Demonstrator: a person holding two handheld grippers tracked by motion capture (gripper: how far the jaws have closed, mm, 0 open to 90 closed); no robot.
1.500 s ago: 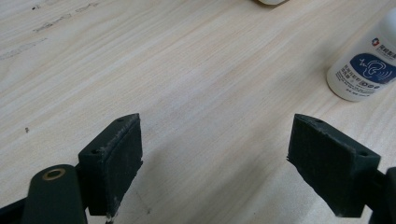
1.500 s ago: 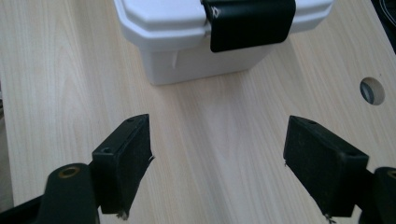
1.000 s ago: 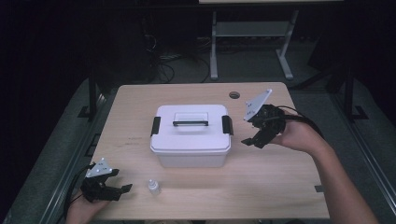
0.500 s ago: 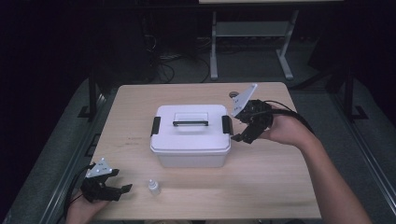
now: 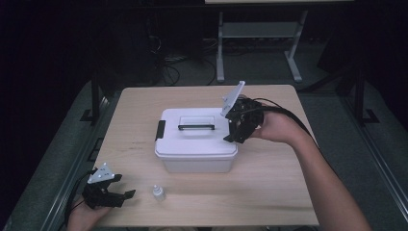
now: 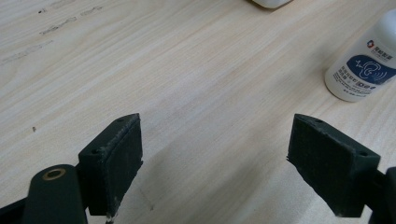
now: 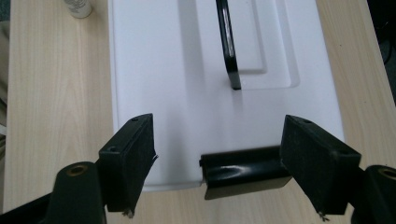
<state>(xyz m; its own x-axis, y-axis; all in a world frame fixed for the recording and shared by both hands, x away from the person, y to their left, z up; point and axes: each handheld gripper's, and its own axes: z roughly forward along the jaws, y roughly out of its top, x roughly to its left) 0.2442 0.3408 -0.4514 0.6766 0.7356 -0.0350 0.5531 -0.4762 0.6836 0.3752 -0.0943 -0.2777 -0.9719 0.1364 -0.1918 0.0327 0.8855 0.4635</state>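
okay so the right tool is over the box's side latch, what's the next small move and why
Probably ease the right tool down and catch the black latch to flip it open. Its jaws are open astride that latch at the white box's end, and the lid looks closed.

My right gripper (image 5: 231, 132): black. Box (image 5: 195, 144): white, black latches, black handle (image 5: 196, 127). Bottle (image 6: 366, 65): white, blue label.

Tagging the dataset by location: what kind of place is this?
Probably a lab or data-collection workspace, not a home. A bare wooden table stands in a dark room, loose cables lie on the floor behind it, and a metal-framed bench stands at the back. A white box sits on the table.
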